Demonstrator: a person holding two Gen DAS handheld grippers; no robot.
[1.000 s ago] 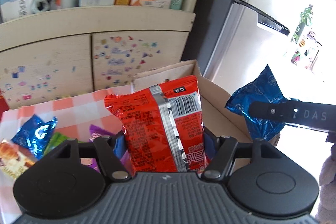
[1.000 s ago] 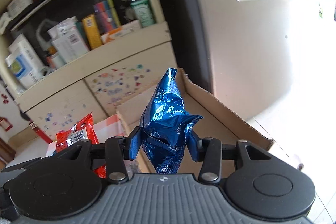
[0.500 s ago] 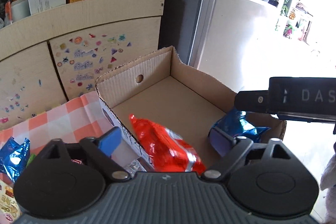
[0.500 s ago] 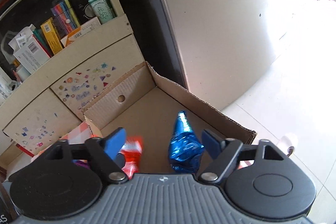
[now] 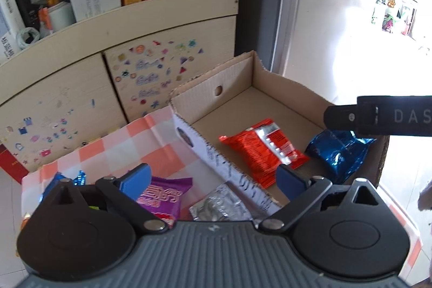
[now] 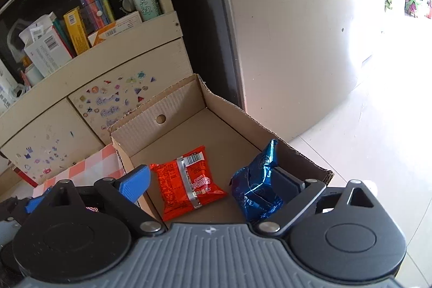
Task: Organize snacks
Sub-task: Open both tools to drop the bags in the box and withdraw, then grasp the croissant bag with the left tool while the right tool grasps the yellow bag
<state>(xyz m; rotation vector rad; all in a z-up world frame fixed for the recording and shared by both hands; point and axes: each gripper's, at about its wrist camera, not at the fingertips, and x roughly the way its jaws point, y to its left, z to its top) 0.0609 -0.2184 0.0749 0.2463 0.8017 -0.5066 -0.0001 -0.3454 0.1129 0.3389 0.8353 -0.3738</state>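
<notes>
Now a red snack packet (image 6: 189, 180) and a blue snack packet (image 6: 256, 188) lie apart on the floor of the cardboard box (image 6: 175, 109). Above them the left gripper (image 5: 213, 180) and right gripper (image 6: 213, 180) have just spread their jaws wide, gripping nothing, beside a checked cloth (image 5: 151, 136).

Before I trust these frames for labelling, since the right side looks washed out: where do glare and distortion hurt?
Left wrist view: daylight at right blows out the floor beyond the cardboard box; the shelf edge bows from fisheye. Right wrist view: similar glare upper right, yet the red packet and blue packet stay sharp.
</notes>
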